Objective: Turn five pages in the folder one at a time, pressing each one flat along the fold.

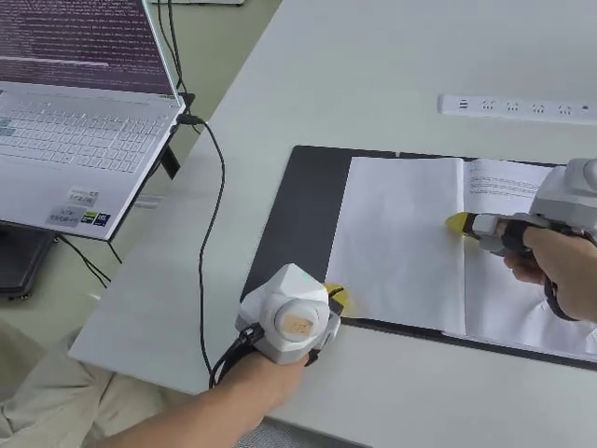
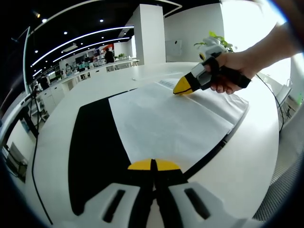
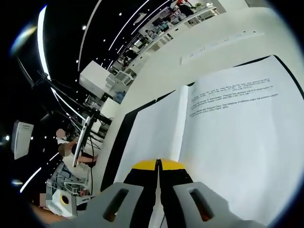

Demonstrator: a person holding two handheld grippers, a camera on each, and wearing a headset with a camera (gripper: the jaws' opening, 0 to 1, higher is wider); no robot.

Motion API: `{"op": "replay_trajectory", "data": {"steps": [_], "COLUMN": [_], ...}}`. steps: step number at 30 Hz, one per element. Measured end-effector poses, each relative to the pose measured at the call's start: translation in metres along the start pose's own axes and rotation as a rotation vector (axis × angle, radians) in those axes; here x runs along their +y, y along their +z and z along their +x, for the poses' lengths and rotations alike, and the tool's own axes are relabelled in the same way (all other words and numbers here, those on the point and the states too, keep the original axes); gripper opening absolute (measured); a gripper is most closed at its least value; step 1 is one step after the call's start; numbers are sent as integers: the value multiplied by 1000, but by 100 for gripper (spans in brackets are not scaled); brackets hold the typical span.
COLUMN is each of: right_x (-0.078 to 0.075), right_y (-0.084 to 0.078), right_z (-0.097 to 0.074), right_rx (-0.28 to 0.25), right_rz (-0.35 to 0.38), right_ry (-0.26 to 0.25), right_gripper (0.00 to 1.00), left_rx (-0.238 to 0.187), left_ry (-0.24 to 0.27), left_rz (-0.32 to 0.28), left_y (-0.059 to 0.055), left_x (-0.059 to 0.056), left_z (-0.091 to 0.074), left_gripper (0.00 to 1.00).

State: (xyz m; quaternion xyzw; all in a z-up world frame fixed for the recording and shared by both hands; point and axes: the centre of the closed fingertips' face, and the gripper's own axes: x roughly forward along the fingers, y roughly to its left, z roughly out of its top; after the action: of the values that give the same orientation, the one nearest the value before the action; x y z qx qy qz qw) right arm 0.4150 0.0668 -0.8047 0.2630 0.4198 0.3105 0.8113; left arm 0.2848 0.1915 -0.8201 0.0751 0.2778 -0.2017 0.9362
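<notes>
Touching the folder (image 1: 289,215) at its fold is the right hand-held gripper (image 1: 457,223).

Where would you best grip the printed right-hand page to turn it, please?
Grip the printed page at its free outer edge, coming from the right with the right hand-held gripper. It lies flat and is held at the fold, so probably only that edge lifts.

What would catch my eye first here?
An open folder with a black cover and white pages lies on the table. The yellow-tipped right gripper rests at the fold; the left gripper sits at the pages' near left corner. A laptop stands far left.
</notes>
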Motion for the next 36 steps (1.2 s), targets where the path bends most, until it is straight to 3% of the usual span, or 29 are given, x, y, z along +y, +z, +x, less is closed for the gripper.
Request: {"op": "replay_trajectory", "data": {"steps": [16,36], "right_x": [-6,-19], "right_y": [16,47], "right_z": [7,20], "right_rx": [-30,-85], "right_rz": [41,115], "right_ry": [4,2], "right_gripper": [0,0], "left_rx": [-6,-10], "left_ry": [11,15], "left_rz": [-11,-15], "left_y": [0,-1], "left_x": [0,0], "left_z": [0,0], "left_gripper": [0,0]}}
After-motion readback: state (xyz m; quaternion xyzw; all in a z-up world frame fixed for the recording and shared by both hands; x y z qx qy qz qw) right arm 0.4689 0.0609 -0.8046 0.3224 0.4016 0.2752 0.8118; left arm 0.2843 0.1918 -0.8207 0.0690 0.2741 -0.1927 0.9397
